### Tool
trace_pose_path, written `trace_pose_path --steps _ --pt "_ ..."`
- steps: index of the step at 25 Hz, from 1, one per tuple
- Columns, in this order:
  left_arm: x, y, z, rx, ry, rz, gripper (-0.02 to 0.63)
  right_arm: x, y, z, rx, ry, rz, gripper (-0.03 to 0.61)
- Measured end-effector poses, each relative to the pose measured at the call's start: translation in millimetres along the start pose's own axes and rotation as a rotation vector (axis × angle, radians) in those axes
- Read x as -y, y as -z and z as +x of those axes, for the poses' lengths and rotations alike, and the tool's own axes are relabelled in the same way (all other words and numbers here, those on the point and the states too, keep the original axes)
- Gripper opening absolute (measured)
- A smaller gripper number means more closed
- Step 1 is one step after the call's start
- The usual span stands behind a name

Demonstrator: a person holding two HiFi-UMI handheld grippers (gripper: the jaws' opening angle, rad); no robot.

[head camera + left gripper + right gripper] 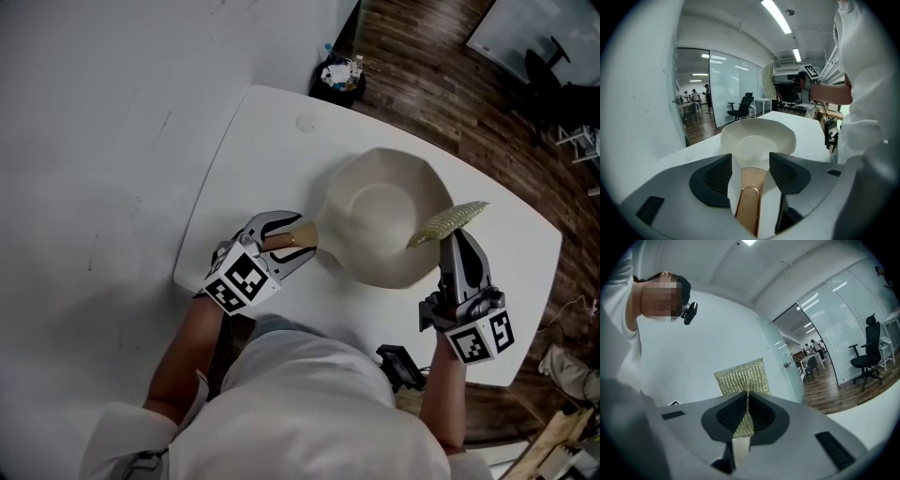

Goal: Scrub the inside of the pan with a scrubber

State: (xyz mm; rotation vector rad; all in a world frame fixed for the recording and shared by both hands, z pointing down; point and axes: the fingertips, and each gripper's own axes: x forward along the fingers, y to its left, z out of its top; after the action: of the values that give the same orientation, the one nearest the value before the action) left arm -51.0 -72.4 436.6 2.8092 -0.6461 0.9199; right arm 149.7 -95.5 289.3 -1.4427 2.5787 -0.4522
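Only the left gripper view shows the left gripper's (750, 161) jaws wide apart, flanking the wooden handle (752, 187) without touching it. Overhead, the pan (384, 230) sits on the white table (272, 141). The right gripper (747, 397), clamped on the scrubber (742, 376), hovers at its right rim.

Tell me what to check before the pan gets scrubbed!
1. The right claw pinches the scrubber: ok.
2. The left claw grips the handle: not ok; the handle lies between open pads, untouched.
3. The pan sits upright on the table: ok.
4. The pan's inside is empty: ok.
5. The scrubber is down inside the pan: not ok; it hovers by the rim.
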Motion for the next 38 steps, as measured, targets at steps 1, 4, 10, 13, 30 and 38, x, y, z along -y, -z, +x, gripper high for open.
trace_pose_path --steps 1,4,10,13,30,38 --pt "1 4 3 -0.028 0.009 0.002 0.239 3 3 3 -0.009 -0.004 0.009 0.028" --pt "3 15 12 -0.121 0.029 0.015 0.245 12 15 12 -0.052 -0.010 0.025 0.028" --pt "0 32 24 -0.267 0.034 0.038 0.252 28 43 33 -0.157 -0.014 0.040 0.028" --pt "1 36 28 -0.317 0.050 0.046 0.252 35 57 44 -0.208 -0.015 0.029 0.028" --pt "9 59 51 -0.480 0.102 0.094 0.258 74 182 91 -0.611 -0.051 0.032 0.028" --pt "6 61 53 -0.498 0.114 0.092 0.259 71 228 99 -0.791 -0.068 -0.038 0.028"
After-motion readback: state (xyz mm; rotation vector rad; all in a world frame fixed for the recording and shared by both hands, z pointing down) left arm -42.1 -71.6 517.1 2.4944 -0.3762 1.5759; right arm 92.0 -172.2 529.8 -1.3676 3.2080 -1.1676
